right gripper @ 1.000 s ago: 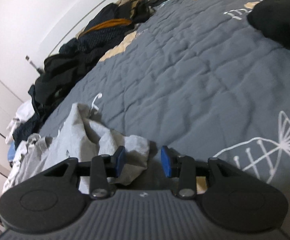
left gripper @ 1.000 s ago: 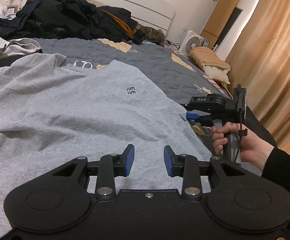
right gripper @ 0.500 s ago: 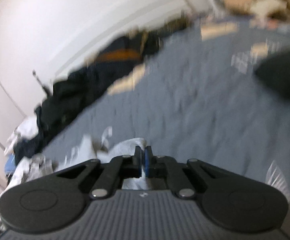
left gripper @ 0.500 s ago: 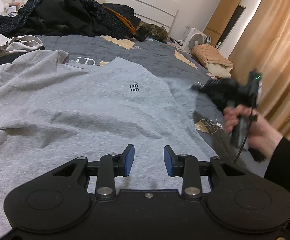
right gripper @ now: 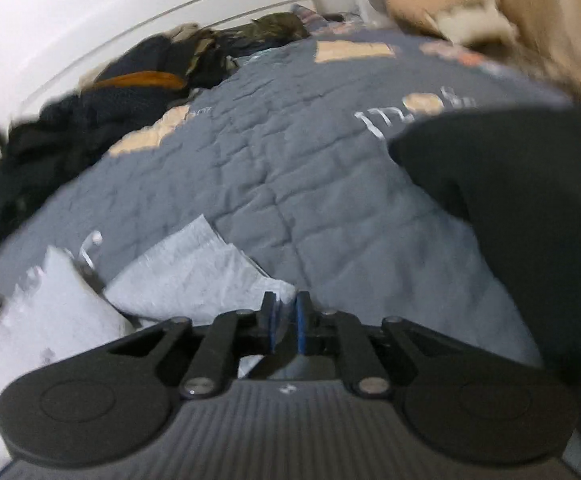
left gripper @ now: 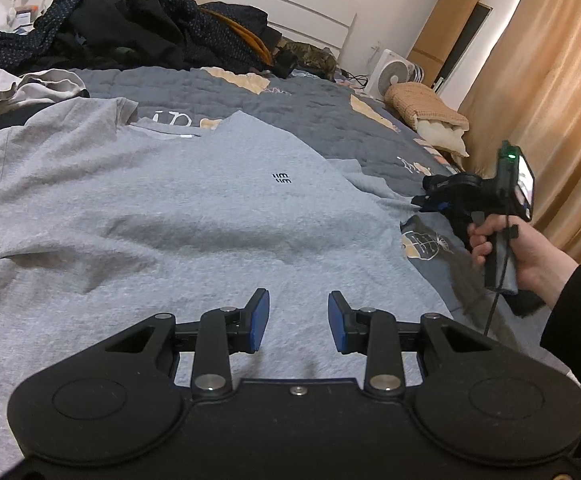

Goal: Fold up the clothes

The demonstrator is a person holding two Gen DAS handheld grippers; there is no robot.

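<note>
A grey T-shirt (left gripper: 178, 216) with a small dark chest logo lies spread front-up on the dark grey quilt (left gripper: 314, 120). My left gripper (left gripper: 297, 322) hovers open over the shirt's lower part, nothing between its blue pads. In the left wrist view the right gripper (left gripper: 424, 202) sits at the shirt's right sleeve, held in a person's hand (left gripper: 526, 256). The right wrist view shows my right gripper (right gripper: 284, 322) shut on the grey sleeve edge (right gripper: 194, 276), pulled outward off the body of the shirt.
A heap of dark clothes (left gripper: 130, 28) lies along the white headboard. Pale garments (left gripper: 18, 88) sit at the far left. A fan (left gripper: 394, 74), a pillow stack (left gripper: 430, 116) and tan curtains (left gripper: 550, 100) stand at the right. A black sleeve (right gripper: 530, 220) fills the right wrist view's right side.
The right gripper closed on the shirt's right sleeve and drew it out to the right, away from the shirt body. The left gripper stayed open in place over the shirt.
</note>
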